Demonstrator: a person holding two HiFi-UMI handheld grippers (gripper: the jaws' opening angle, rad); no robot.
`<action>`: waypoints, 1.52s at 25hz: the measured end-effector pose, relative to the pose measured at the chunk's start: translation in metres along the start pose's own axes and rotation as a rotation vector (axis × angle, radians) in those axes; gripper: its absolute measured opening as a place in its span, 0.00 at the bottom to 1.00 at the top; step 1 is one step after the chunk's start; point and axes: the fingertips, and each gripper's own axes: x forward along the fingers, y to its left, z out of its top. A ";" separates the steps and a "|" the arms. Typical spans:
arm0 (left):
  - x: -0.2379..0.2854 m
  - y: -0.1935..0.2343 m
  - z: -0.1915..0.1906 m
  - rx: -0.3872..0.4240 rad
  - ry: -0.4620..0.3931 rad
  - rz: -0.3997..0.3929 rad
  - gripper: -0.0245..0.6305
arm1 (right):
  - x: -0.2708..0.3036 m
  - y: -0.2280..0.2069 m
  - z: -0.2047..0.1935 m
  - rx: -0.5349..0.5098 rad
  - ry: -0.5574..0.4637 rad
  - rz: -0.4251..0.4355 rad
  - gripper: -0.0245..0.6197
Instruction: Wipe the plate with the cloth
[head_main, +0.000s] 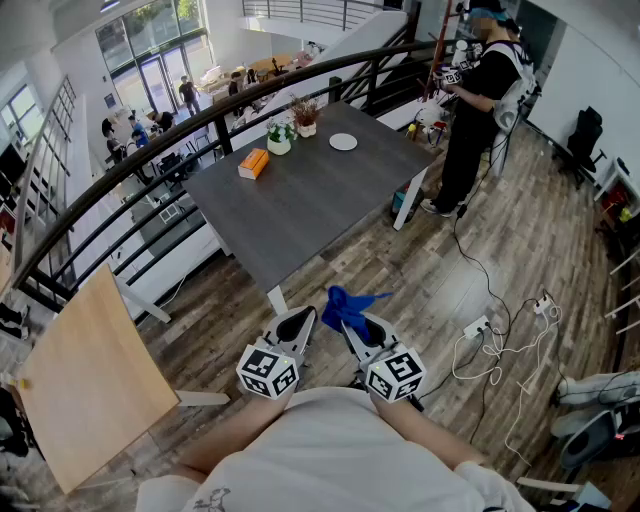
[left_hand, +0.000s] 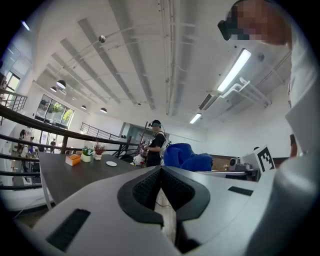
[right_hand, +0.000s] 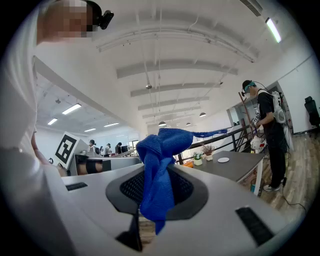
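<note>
Well, we held the cloth (head_main: 347, 303) pinched in the right tool (head_main: 362, 328), whose jaws were clamped on a bunched fold while loose ends flopped above and below the pads. The left tool (head_main: 297, 320) was closed on nothing. Both were short of the bench (head_main: 300, 210) and well apart from the plate (head_main: 343, 142), which lay near the bench's far edge, just beside two plant pots (head_main: 280, 140). We judged the cloth soft, light and limp. It would drape and wipe readily, but needed a wad kept ahead of the jaws to press with. The plate looked small, stiff and probably breakable, and likely to skid on the smooth top, so we reckoned the left tool should steady its rim.
</note>
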 end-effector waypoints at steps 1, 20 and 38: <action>0.000 0.001 -0.001 -0.002 0.000 0.002 0.05 | 0.001 0.000 -0.001 0.001 0.002 0.001 0.16; 0.042 0.009 -0.019 -0.020 0.034 0.009 0.05 | 0.010 -0.042 -0.011 0.037 0.030 0.001 0.16; 0.241 -0.008 -0.006 -0.006 -0.020 0.024 0.05 | 0.007 -0.237 0.048 -0.018 0.007 0.017 0.16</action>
